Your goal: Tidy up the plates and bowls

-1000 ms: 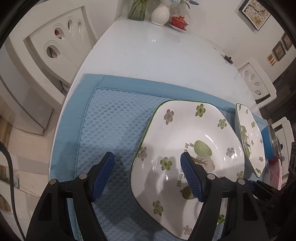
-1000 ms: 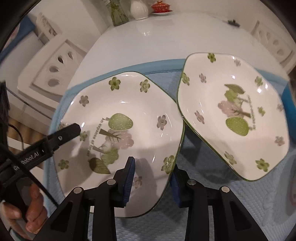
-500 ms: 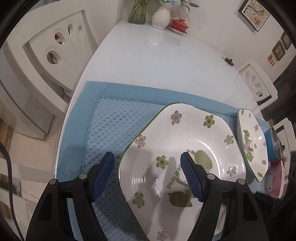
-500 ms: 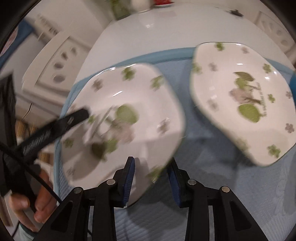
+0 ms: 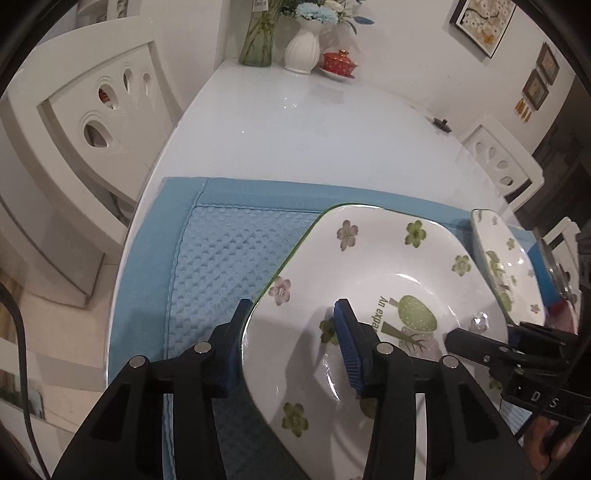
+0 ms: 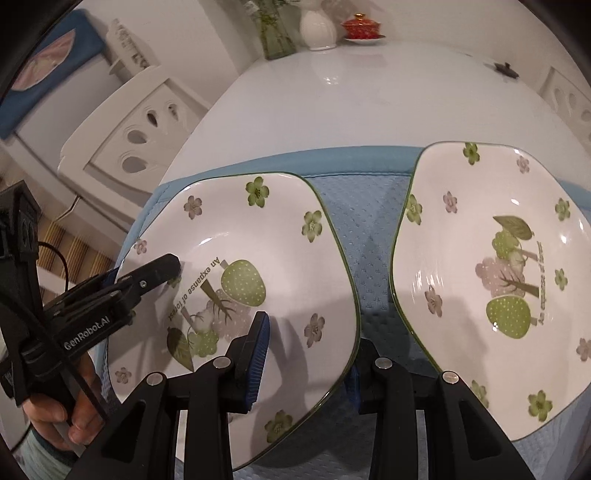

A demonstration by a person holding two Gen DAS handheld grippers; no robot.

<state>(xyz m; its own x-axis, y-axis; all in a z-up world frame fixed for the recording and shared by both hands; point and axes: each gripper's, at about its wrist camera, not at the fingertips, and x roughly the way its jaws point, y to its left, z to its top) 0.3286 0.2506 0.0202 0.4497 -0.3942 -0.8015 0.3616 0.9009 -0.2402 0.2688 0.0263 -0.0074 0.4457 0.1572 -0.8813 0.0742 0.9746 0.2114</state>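
Fingers (image 5: 345, 343) of left gripper (image 5: 291, 347) straddle left rim of near plate (image 5: 373, 280), jaws just closing onto it; right gripper (image 6: 308, 354) clamps opposite rim, likely 2-sided hold for steady lift. Near plate over blue mat (image 5: 229, 258), second plate (image 6: 491, 266) just beside, probable stacking target

Glossy glazed plate (image 5: 369, 266) on waffle-textured cloth mat (image 5: 229, 258)

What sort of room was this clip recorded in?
Most likely a home dining room. A long glossy white dining table has white carved chairs drawn up to it, flower vases stand at its far end, framed pictures hang on the wall, and floral plates lie on a blue mat.
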